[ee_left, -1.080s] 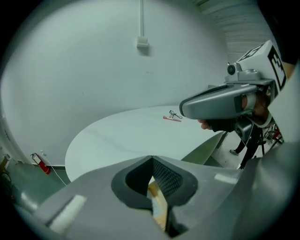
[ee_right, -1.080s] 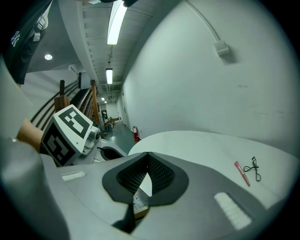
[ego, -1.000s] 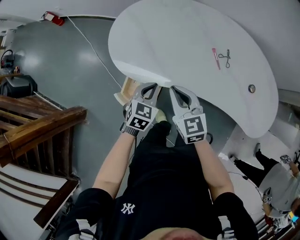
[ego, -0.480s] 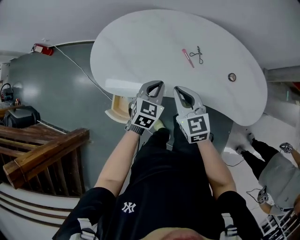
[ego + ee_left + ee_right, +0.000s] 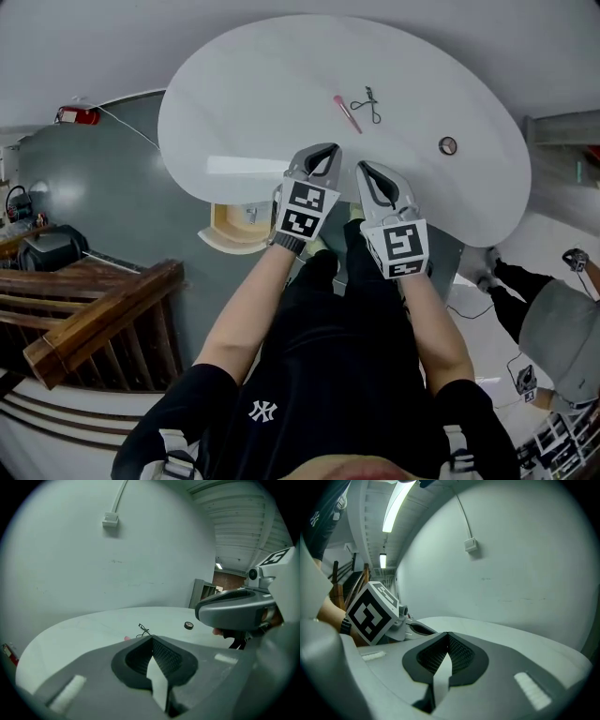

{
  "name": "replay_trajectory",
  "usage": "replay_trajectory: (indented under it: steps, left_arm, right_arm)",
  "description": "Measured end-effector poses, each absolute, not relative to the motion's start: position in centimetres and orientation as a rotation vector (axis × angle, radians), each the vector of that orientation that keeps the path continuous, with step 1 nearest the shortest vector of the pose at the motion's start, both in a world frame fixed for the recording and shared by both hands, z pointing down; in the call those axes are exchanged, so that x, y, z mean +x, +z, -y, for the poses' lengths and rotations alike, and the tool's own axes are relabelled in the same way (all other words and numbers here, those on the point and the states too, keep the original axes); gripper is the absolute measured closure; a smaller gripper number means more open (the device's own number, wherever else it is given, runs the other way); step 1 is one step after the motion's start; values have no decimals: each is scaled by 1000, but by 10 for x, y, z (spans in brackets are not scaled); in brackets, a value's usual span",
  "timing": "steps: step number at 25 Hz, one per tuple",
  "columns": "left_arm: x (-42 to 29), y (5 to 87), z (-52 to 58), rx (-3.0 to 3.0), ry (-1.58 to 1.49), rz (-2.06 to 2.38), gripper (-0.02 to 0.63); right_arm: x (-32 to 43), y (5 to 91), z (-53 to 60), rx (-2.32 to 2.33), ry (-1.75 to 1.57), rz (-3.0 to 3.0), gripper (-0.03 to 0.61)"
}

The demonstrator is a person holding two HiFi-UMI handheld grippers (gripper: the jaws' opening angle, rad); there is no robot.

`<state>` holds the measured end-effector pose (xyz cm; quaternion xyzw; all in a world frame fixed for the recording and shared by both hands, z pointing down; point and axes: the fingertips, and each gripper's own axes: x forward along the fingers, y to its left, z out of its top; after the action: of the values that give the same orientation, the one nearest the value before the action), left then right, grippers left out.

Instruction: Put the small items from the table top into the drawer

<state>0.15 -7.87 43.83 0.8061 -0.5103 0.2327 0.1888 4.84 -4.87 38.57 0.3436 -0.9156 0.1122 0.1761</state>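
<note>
left gripper [image 5: 324, 152] and right gripper [image 5: 365, 169] have advanced over the desk [image 5: 253, 103] edge since a second ago. both are closed, empty.

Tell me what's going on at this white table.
A person holds the left tongs and right tongs, both shut and empty, over the near edge of the table. A pink stick, a black wire tool and a small round item lie untouched further back. The drawer below stands open.

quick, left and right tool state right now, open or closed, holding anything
left tool: closed, holding nothing
right tool: closed, holding nothing
</note>
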Motion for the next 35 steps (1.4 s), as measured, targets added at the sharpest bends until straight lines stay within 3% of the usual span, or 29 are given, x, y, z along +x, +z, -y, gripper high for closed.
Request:
replay_trajectory:
  steps: [9,26,35]
  left_arm:
    - [16,461,123,2187,630,1462,611]
    - [4,533,176,1863,571,1592,503]
    - [-3,557,183,1747,586,1629,495]
  right_arm:
    - [63,406,91,941,356,2589,557]
    - [79,447,138,879,470,2550,557]
    - [79,458,151,853,493,2548,557]
